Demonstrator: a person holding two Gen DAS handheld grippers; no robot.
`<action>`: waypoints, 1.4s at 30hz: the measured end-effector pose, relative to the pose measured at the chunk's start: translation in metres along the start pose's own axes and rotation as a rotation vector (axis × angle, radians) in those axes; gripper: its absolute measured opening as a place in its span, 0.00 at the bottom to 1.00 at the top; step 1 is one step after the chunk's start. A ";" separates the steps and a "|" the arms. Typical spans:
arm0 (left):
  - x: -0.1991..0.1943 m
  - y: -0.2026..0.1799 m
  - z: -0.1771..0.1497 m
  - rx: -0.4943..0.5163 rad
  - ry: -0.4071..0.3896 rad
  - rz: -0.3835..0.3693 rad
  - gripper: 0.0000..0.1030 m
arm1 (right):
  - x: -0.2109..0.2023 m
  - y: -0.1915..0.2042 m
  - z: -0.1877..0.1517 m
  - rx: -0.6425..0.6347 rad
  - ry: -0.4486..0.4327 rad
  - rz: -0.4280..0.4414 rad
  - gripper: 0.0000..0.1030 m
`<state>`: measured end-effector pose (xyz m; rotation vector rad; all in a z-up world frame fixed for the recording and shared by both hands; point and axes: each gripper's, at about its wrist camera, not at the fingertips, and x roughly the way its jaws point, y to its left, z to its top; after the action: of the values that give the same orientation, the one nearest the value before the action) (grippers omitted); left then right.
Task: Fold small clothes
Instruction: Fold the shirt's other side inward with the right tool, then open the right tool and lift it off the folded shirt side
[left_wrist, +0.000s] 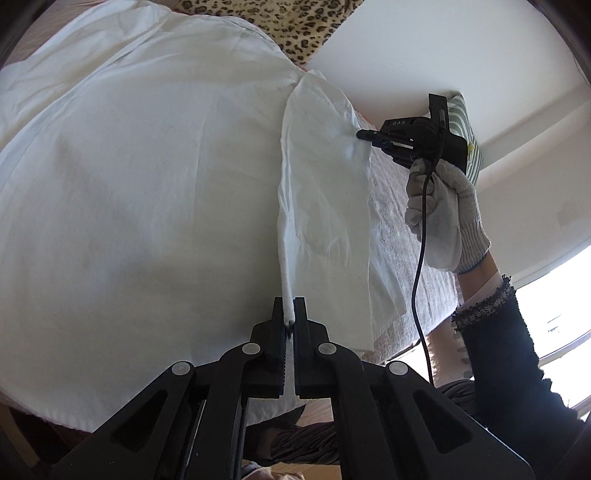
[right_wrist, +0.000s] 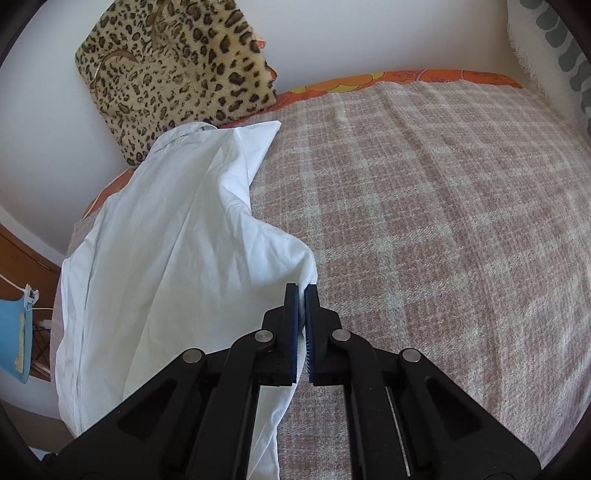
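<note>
A white shirt (right_wrist: 155, 258) lies spread over the left part of a bed, its collar end up near a leopard-print cushion (right_wrist: 177, 70) that leans against the wall. One side panel of the shirt (left_wrist: 325, 206) is lifted and turned inward as a narrow flap, pinched at two places along its edge.

The left hand-held gripper (left_wrist: 290, 308) has its jaws drawn nearly together on the lower edge of that flap, with white cloth showing between the ridged pads. The right hand-held gripper (right_wrist: 301, 295) is likewise closed down to a narrow gap on a bunched point of the shirt's edge, and the fabric rises in a small peak towards it. In the left wrist view the right hand-held gripper (left_wrist: 364, 136) shows from the side, gripped by a hand in a white knit glove (left_wrist: 443, 218), with a black cable (left_wrist: 421, 258) hanging from it.

Under the shirt is a pink and cream checked blanket (right_wrist: 424, 221), covering the bed; an orange patterned sheet (right_wrist: 406, 77) shows along its far edge. A green and white striped cushion (right_wrist: 554, 48) sits at the far right corner.
</note>
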<state>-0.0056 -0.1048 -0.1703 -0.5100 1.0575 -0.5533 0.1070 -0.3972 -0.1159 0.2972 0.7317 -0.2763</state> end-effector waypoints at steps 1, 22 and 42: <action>0.000 -0.001 0.000 0.007 -0.003 -0.001 0.00 | -0.001 0.000 -0.001 0.004 0.004 -0.006 0.04; 0.008 0.015 0.017 -0.025 0.020 -0.088 0.00 | -0.057 0.021 -0.149 0.007 0.253 0.263 0.35; 0.028 -0.021 0.003 0.007 0.063 -0.158 0.00 | -0.103 0.027 -0.129 -0.092 0.230 0.164 0.03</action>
<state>0.0037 -0.1380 -0.1743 -0.5760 1.0807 -0.7158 -0.0362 -0.3115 -0.1315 0.3026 0.9388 -0.0528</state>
